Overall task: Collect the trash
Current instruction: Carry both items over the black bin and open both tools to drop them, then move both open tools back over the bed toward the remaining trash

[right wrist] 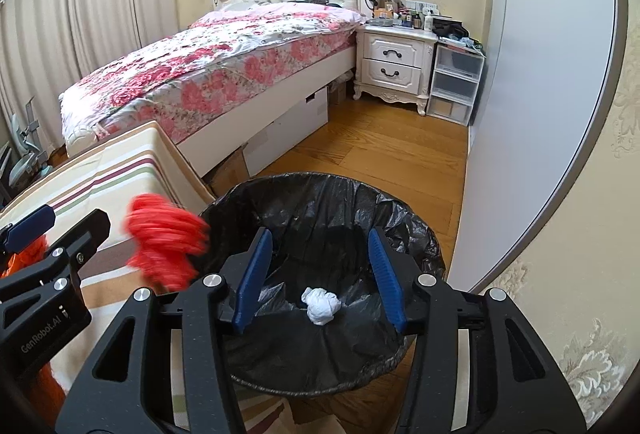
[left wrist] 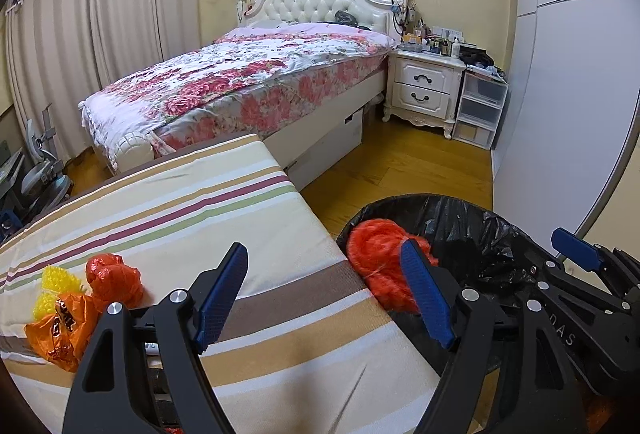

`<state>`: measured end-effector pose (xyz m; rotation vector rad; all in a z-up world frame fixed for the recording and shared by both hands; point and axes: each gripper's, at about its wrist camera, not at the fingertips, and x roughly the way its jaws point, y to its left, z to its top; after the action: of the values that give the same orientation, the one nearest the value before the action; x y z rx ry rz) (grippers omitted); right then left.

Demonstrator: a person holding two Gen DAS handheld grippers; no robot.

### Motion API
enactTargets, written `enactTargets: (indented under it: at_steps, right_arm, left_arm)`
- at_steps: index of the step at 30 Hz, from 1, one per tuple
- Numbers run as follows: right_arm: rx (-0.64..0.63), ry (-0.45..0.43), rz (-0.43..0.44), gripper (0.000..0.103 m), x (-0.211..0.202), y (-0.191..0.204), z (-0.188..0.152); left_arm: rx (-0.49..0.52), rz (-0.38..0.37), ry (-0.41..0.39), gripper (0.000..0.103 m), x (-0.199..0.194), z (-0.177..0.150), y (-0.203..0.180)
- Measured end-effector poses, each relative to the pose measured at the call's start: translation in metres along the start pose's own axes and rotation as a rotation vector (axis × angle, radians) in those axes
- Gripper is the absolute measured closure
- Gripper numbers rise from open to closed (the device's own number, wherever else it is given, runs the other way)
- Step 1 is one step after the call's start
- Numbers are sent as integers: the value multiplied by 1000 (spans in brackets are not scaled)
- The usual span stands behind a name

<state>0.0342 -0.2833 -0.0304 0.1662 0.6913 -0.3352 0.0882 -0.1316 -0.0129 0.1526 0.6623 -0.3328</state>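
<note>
Both sets of jaws stand wide apart and hold nothing. The right gripper (right wrist: 320,278) hangs over the mouth of the bin (right wrist: 416,234), which is lined with a black bag, and a crumpled white tissue (right wrist: 321,306) lies at the bottom between its fingers. The left gripper (left wrist: 326,298) straddles the right edge of the striped cushion (left wrist: 240,202), with 1 blue finger over the fabric and the other at the bin's rim. A red mesh wad (left wrist: 374,254) sits right at that rim beside the cushion's edge; in the right wrist view it is blurred, so I cannot tell whether it is falling or resting.

3 more pieces lie together near the cushion's left edge: a red crumpled bag (left wrist: 114,280), a yellow bubble-wrap scrap (left wrist: 56,284) and an orange wrapper (left wrist: 60,330).

The step in hand looks like a drop into the bin. Next, I judge, the left gripper must swing back to that cluster, set its open fingers around 1 piece, likely the red bag, and close before carrying it across.
</note>
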Motion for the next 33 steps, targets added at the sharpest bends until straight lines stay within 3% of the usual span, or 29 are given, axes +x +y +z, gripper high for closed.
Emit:
enactTargets:
  at_steps: [10, 17, 33]
  right_arm:
    - [-10, -12, -7, 53, -23, 5, -7]
    - [-36, -17, 30, 53, -42, 20, -15]
    - [-200, 31, 226, 53, -72, 112, -49]
  left_arm:
    - [-7, 23, -27, 27, -22, -4, 12]
    - [-34, 66, -17, 27, -46, -24, 41]
    - [-147, 235, 30, 27, -100, -81, 138]
